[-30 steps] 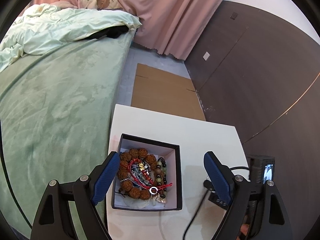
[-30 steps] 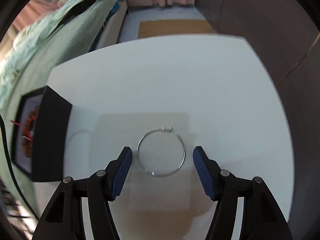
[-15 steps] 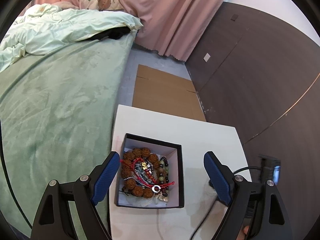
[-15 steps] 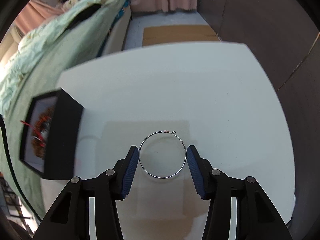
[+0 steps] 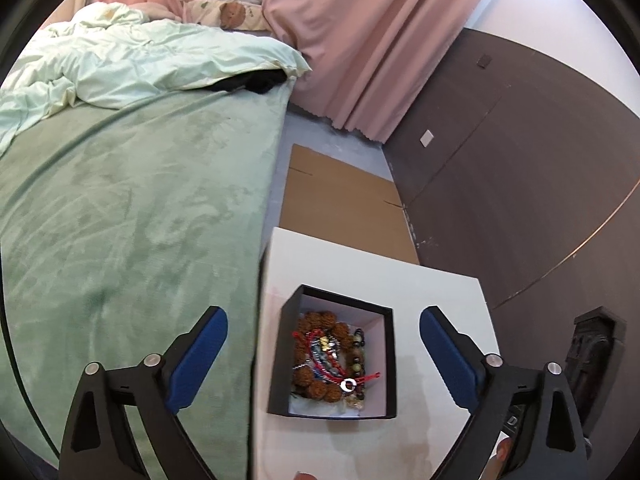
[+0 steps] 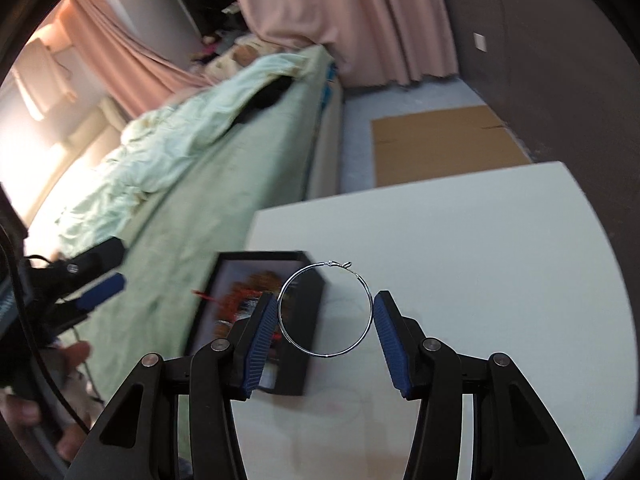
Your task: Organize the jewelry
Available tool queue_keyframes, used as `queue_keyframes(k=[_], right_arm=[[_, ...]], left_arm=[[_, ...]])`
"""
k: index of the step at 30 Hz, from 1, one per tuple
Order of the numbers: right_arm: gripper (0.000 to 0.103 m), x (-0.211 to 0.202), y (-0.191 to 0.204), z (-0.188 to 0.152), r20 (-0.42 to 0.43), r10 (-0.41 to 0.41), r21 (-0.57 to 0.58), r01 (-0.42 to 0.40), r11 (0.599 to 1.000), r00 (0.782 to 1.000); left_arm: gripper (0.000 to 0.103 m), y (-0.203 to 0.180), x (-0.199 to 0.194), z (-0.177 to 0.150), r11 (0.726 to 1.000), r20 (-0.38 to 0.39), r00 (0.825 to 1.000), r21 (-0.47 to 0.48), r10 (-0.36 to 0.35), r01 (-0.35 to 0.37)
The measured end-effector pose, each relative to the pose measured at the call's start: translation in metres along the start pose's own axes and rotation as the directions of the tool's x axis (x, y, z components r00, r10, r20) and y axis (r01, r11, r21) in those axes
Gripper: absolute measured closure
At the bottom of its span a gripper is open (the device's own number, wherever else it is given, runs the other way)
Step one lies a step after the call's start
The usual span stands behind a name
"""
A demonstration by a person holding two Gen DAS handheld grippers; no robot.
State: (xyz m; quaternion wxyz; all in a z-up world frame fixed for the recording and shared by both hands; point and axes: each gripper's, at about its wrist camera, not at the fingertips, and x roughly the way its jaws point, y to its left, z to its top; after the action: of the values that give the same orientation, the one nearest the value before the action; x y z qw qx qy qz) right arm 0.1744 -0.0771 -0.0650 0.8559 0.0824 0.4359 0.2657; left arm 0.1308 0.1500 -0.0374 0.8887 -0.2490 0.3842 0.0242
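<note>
Silver hoop bangle (image 6: 325,309) pinched in right gripper (image 6: 325,316) above the white table (image 6: 480,260), left gripper (image 5: 323,356) opening, empty, over the black jewelry box (image 5: 390,360).

My two wrist cameras look steeply down past my tongs, sharing the white bench (image 5: 440,292), black box (image 6: 304,320) and bed (image 5: 140,200).

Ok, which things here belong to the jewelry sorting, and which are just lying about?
Job:
- silver hoop, pinched in the right tool
- black box holding bead bracelets
- left tool, opening, nothing between

Lying about:
- green bed
- cardboard
- pink curtain
</note>
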Motion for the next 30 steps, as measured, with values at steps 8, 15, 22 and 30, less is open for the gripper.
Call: queue_keyframes(k=[8, 15, 22, 30], right_arm=[[0.051, 0.015, 0.028, -0.007, 0.008, 0.147, -0.002, -0.147, 0.989, 0.989], [0.026, 0.019, 0.023, -0.013, -0.037, 0.163, 0.037, -0.162, 0.986, 0.986], [0.021, -0.007, 0.000, -0.015, -0.006, 0.135, 0.068, -0.134, 0.989, 0.991], [0.013, -0.039, -0.024, -0.020, 0.012, 0.085, 0.069, -0.085, 0.994, 0.996]], left_arm=[[0.005, 0.016, -0.010, 0.003, 1.000, 0.003, 1.000, -0.023, 0.006, -0.006], [0.005, 0.016, -0.016, 0.002, 1.000, 0.016, 1.000, -0.002, 0.012, -0.012], [0.005, 0.002, -0.014, -0.007, 0.998, 0.005, 1.000, 0.053, 0.018, -0.019], [0.005, -0.024, -0.014, -0.020, 0.990, 0.011, 1.000, 0.138, 0.022, -0.023]])
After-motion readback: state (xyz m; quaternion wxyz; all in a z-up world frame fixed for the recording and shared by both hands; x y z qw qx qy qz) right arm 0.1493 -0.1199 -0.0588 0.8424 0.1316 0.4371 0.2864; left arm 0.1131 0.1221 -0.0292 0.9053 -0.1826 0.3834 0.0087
